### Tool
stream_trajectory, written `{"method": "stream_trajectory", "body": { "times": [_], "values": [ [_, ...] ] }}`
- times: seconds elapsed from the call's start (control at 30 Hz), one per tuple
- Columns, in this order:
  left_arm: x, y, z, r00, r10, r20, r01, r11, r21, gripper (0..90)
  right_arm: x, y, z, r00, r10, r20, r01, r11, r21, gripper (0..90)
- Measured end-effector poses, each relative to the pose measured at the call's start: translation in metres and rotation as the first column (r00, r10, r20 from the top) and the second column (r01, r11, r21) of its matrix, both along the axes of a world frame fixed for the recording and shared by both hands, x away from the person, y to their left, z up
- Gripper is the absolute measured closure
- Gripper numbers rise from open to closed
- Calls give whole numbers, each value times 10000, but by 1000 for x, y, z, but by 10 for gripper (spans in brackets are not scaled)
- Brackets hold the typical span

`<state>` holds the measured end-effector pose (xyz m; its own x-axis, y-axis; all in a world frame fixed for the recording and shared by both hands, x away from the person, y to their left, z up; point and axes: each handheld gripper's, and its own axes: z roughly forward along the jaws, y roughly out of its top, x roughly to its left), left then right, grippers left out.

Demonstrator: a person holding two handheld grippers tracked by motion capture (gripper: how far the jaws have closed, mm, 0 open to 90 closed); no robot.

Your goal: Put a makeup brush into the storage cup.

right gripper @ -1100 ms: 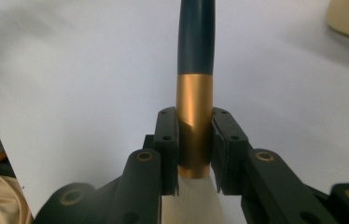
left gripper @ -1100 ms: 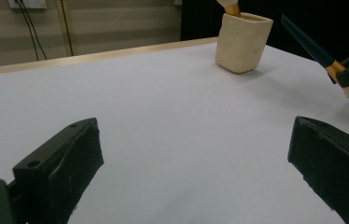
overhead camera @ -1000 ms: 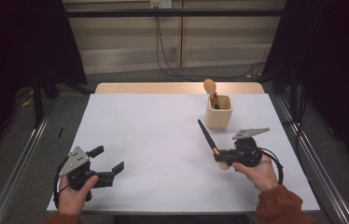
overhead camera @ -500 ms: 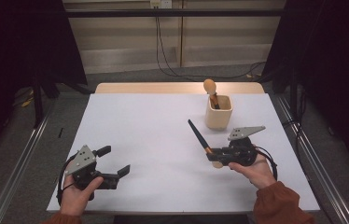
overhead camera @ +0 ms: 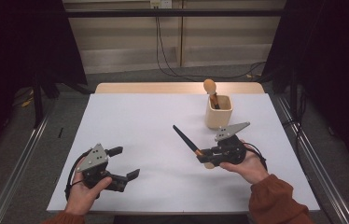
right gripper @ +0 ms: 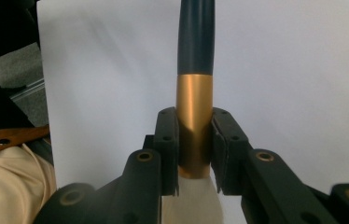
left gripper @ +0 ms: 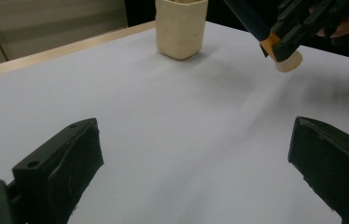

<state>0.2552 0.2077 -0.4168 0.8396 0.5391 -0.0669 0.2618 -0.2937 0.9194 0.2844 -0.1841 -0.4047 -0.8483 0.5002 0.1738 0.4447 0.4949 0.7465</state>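
high view: a brush [overhead camera: 185, 140] with a dark handle and copper ferrule is pinched in the right gripper [overhead camera: 208, 158], jaws pressed on the ferrule, as confirmed in the right gripper view [right gripper: 194, 126]. the pale bristle end is seen just behind the jaws, on the person's side. the brush is held off the white table [overhead camera: 130, 121], tilted, its long axis running up-left away from the right hand [overhead camera: 245, 163], handle tip pointed toward mid-table. the beige cup [overhead camera: 219, 111] stands beyond the right gripper, near it, with a wooden spoon [overhead camera: 210, 89] sticking out. the cup is judged the likely drop spot, so the brush would need swinging round toward it; right hand is far nearer. the left gripper [overhead camera: 122, 163] is held spread and empty at the near-left of the table, well apart from the cup [left gripper: 181, 25].
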Motion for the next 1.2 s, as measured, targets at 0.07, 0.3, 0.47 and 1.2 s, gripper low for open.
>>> {"method": "stream_trajectory", "body": {
  "times": [0.07, 0.3, 0.47, 1.2],
  "values": [
    [1, -4, 1, 9999, -143, -23, 143, 9999, 90, 27, 1, 4, 1, 9999, 171, 24, -171, 9998, -104, 745],
    [4, -17, 3, 9991, -415, -34, 415, 9987, 297, 27, 4, 15, 3, 9971, 723, -215, -733, 9961, -483, 745],
    [5, -24, 5, 9963, -790, -343, 805, 9957, 453, 29, 6, 18, 3, 9948, 956, -355, -981, 9922, -770, 745],
    [18, -40, 14, 9843, -1569, -808, 1672, 9756, 1425, 48, 6, 45, -4, 9533, 2636, -1477, -2958, 9138, -2782, 745]
  ]
}}
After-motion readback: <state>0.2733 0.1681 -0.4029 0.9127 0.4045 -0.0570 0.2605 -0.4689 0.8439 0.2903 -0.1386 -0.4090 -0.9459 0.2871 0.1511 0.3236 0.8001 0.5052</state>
